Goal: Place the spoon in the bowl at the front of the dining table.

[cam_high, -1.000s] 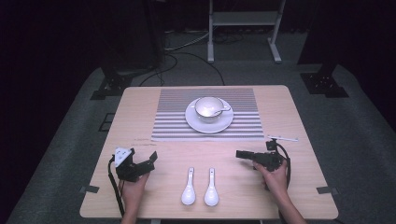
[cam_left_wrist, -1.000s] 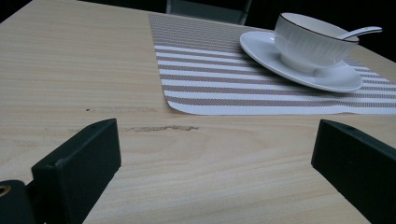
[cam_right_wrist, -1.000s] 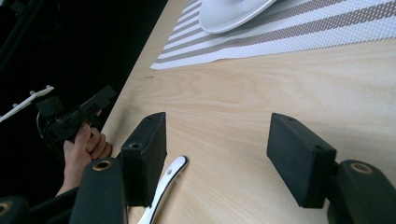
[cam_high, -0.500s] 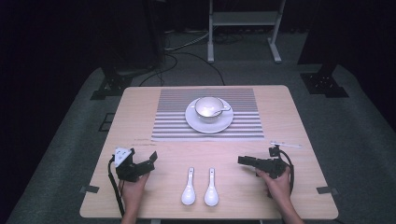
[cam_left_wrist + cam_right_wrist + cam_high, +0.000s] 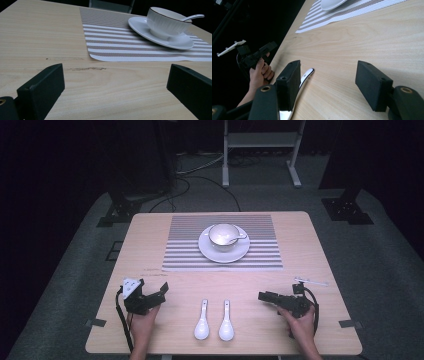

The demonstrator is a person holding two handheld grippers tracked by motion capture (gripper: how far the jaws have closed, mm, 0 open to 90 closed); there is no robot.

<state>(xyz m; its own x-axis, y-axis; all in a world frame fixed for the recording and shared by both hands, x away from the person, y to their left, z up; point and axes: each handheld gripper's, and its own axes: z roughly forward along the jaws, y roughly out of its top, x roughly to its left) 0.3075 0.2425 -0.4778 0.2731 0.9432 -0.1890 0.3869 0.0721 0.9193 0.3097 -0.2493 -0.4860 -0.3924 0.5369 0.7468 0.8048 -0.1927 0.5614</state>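
Note:
Two white spoons (image 5: 202, 322) (image 5: 226, 322) lie side by side near the table's front edge, handles pointing away. A white cup (image 5: 223, 235) with a spoon in it stands on a saucer (image 5: 241, 252) on a striped placemat (image 5: 185, 250). My left gripper (image 5: 159, 291) rests left of the spoons, open and empty. It faces the cup (image 5: 166, 23) across bare wood, jaws wide apart (image 5: 114, 72). My right gripper (image 5: 263, 296) sits right of the spoons, pointing left, open (image 5: 329, 67). One spoon (image 5: 305, 75) lies just beside its left jaw, not between the jaws.
The wooden table (image 5: 310, 250) has bare wood between the placemat and the spoons. A metal stand (image 5: 260, 140) and cables (image 5: 200, 175) lie on the dark floor behind. The other hand and its gripper (image 5: 257, 56) show far off in the right gripper view.
My right gripper has drifted a little toward the table's front edge. The left gripper, spoons and cup have stayed put.

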